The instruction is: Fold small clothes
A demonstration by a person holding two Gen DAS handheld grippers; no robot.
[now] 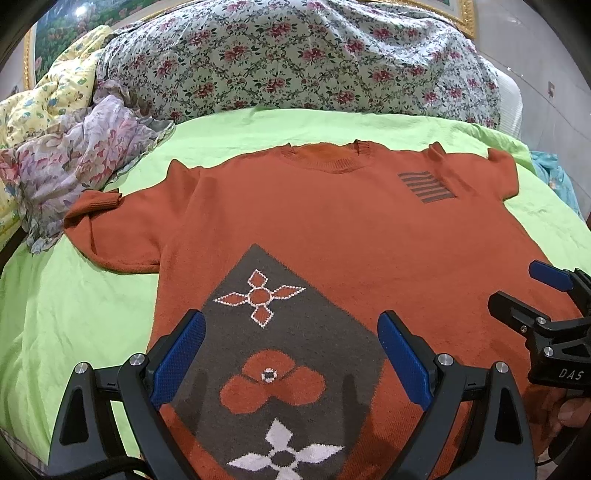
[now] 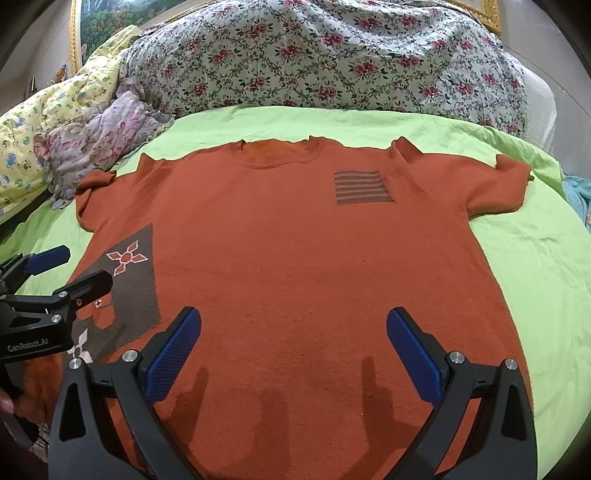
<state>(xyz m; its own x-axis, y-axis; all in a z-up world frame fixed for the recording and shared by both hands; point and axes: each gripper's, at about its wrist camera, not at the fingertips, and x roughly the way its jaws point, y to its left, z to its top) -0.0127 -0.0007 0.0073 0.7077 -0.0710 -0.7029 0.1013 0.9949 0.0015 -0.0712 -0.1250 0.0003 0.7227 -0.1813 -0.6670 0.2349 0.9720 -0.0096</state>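
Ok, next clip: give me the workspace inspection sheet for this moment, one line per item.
Surface: lime green sheet over a bed, lightly wrinkled.
Job's things: orange knit top laid flat and unfolded, front up, collar at the far side, both short sleeves spread out; grey patterned panel near the hem, striped patch on the chest.
Clutter: crumpled pastel floral cloth touching the top's left sleeve.
Grippers: left tool open above the grey panel; right tool open above plain orange fabric; neither holds anything.
Cables: black cable under the left tool.
Surroundings: floral quilt heaped behind; yellow printed blanket; gold picture frame.
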